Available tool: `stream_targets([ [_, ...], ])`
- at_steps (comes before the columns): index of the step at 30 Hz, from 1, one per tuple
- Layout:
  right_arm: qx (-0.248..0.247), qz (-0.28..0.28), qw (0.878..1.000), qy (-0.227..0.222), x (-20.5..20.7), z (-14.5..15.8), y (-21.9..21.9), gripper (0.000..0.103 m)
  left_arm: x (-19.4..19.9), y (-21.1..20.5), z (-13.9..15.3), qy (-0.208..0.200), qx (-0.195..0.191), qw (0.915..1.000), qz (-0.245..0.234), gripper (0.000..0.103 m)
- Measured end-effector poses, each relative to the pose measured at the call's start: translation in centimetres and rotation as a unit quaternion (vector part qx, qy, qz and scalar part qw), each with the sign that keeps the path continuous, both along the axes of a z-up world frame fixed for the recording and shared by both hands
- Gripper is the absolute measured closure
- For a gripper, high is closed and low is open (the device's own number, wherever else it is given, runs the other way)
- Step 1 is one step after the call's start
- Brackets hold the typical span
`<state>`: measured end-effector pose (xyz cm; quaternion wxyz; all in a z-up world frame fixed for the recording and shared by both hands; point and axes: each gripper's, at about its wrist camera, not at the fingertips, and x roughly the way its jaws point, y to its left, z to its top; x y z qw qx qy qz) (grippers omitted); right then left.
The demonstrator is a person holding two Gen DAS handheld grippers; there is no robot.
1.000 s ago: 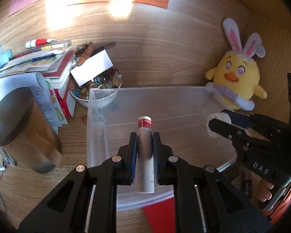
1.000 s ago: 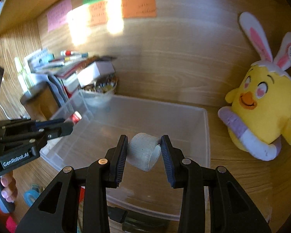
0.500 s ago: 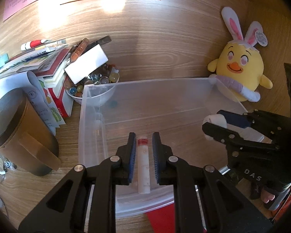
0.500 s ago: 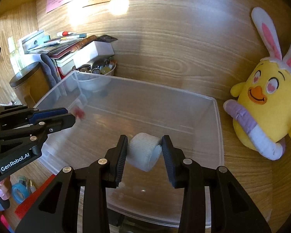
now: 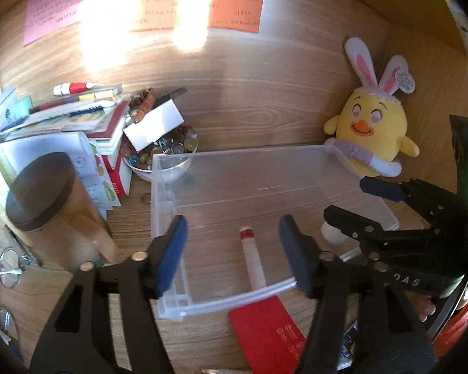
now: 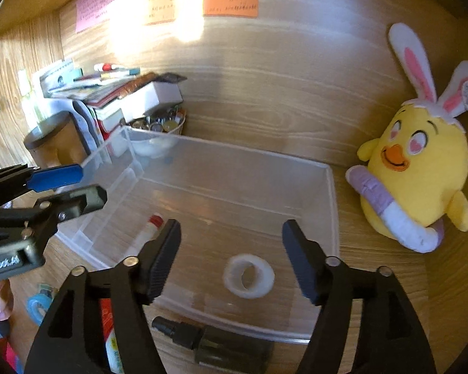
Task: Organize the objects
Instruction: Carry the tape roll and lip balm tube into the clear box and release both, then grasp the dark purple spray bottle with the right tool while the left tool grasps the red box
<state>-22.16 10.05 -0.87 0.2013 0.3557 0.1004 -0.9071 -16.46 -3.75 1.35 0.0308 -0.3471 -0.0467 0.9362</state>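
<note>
A clear plastic bin (image 5: 234,155) (image 6: 332,205) stands on the wooden desk. A white tube with a red cap (image 5: 253,257) (image 6: 146,232) lies on its floor, below my left gripper (image 5: 232,257), whose jaws are opening and hold nothing. A white tape roll (image 6: 249,276) (image 5: 330,233) lies flat on the bin floor beneath my right gripper (image 6: 231,257), whose jaws are also opening, with nothing between them. In the left wrist view the right gripper (image 5: 355,198) reaches in from the right; in the right wrist view the left gripper (image 6: 84,184) shows at the left.
A yellow chick plush (image 5: 369,134) (image 6: 415,174) sits right of the bin. Left of it are a bowl of marbles (image 5: 162,155), stacked books (image 5: 78,121) and a brown-lidded cup (image 5: 46,199). A red booklet (image 5: 265,333) and a dark bottle (image 6: 215,342) lie in front.
Both grippers opened wide. The tube dropped from the left one and the tape roll from the right one onto the bin floor. The left gripper pulled back and rose a little.
</note>
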Motion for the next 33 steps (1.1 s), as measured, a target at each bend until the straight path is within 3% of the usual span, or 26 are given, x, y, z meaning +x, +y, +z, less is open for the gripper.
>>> stream_targets([
  [5,-0.004,-0.011,1.000,0.025,1.9,1.4,1.1,0.026,2.0,0.2,1.0,0.012,-0.003,0.9999,0.001,0.015],
  [9,0.004,-0.019,0.999,0.046,3.8,2.1,2.1,0.022,3.3,0.8,1.2,0.013,-0.007,0.9999,0.000,0.006],
  [24,0.000,-0.058,0.998,0.034,8.6,-0.1,6.9,0.020,7.1,3.5,-2.9,-0.064,0.017,0.9974,-0.027,0.005],
  [33,-0.003,-0.084,0.996,-0.040,9.8,-4.3,9.8,0.019,9.4,4.6,-5.2,-0.087,0.030,0.9954,-0.026,0.005],
])
